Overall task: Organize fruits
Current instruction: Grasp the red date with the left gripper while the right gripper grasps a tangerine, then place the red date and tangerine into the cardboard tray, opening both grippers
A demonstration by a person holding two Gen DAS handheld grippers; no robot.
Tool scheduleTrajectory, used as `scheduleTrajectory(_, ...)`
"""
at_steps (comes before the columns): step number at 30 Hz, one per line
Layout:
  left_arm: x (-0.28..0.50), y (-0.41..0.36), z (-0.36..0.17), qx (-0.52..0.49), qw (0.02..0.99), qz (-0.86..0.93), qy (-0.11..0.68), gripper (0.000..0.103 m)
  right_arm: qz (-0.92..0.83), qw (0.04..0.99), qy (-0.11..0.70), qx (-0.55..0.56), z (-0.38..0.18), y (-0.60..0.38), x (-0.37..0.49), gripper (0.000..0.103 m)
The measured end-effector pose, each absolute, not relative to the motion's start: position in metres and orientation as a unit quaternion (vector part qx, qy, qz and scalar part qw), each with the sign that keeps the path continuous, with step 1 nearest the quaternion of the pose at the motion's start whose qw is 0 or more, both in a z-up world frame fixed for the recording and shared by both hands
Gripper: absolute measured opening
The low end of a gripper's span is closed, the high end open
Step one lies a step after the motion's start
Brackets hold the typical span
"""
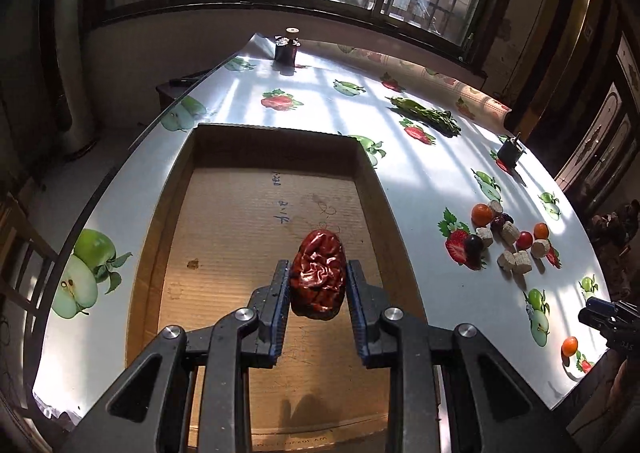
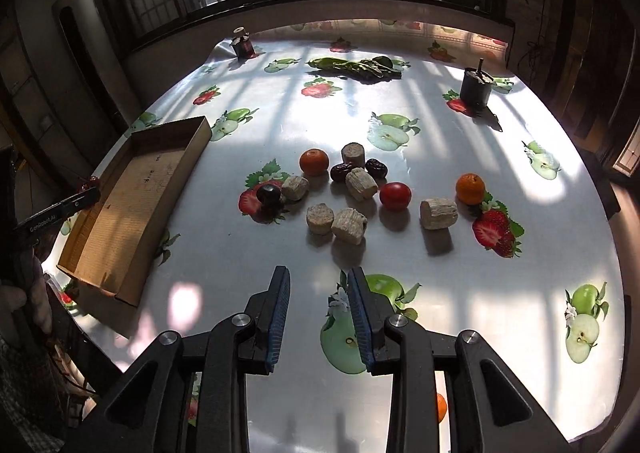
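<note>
My left gripper (image 1: pixel 318 285) clamped on wrinkled red date (image 1: pixel 319 277), hanging over cardboard tray (image 1: pixel 176 189), tray otherwise bare. My right gripper (image 2: pixel 319 313) apart, nothing between pads, above fruit-print tablecloth (image 2: pixel 480 313). Fruit pile at 12 o'clock from right gripper: two oranges (image 2: pixel 314 162), red tomato (image 2: pixel 395 196), dark dates (image 2: pixel 340 172), beige cylinder chunks (image 2: pixel 438 213). Tray at 10 o'clock. Third orange (image 2: pixel 440 407) under right gripper.

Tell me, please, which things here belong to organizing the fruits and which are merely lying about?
Job: red date held in left gripper; cardboard tray; oranges; tomato; dark dates.
Lying about: beige chunks; leafy greens; dark pots.
</note>
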State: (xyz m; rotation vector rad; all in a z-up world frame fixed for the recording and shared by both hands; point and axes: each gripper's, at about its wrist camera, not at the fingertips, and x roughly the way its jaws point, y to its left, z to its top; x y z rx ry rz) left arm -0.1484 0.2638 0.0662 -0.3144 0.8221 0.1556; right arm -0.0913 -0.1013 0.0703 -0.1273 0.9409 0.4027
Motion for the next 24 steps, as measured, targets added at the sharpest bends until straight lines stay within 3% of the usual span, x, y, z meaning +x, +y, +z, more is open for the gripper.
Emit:
scheduleTrajectory(2,-0.144,0.263,0.063,-0.153,0.901,0.071,0.401,0.026,0.162,0.868,0.465,-0.067,0.056,-0.127,-0.107,0.063)
scheduleTrajectory(8,-0.134,0.241,0.064,-0.144,0.905,0.048,0.398,0.026,0.119,0.863,0.487,-0.061,0.021,-0.154,-0.119,0.063)
scheduleTrajectory(10,-0.136,0.236,0.064,-0.139,0.904,0.046,0.401,0.026,0.119,0.86,0.493,-0.058,0.012,-0.153,-0.112,0.051)
scheduleTrajectory(11,-0.138,0.236,0.064,-0.136,0.905,0.047,0.401,0.026,0.117,0.857,0.498,-0.064,0.009,-0.151,-0.111,0.031)
scheduleTrajectory(18,-0.133,0.276,0.067,-0.156,0.892,0.067,0.418,0.026,0.184,0.862,0.472,-0.028,0.052,-0.123,-0.099,0.03)
scheduleTrajectory(24,-0.08,0.319,0.073,-0.169,0.877,0.082,0.442,0.026,0.344,0.846,0.407,-0.006,0.118,0.0,-0.068,0.031)
